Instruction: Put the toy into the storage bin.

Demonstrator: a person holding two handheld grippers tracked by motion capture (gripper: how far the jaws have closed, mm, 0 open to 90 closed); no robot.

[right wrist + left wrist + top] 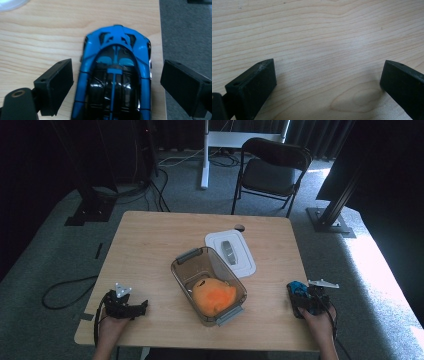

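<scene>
my right gripper (299, 296) sits at the near right edge of the table (150, 250), jaws spread wide to either side of a blue toy car (115, 75). in the right gripper view the car lies between the jaws, nose pointing away from me, and neither jaw touches it; there is a gap on both sides. the car rests on the wood just beside the table's right edge, with grey carpet past it. my left gripper (131, 309) rests at the near left of the table, well apart from the car, its jaws also wide with bare wood between them. between my two hands stands a clear bin (186, 262), open, with an orange soft thing (214, 297) lying in its near end. the white lid (240, 262) lies flat on the table just behind the bin, touching or almost touching its far right side.
</scene>
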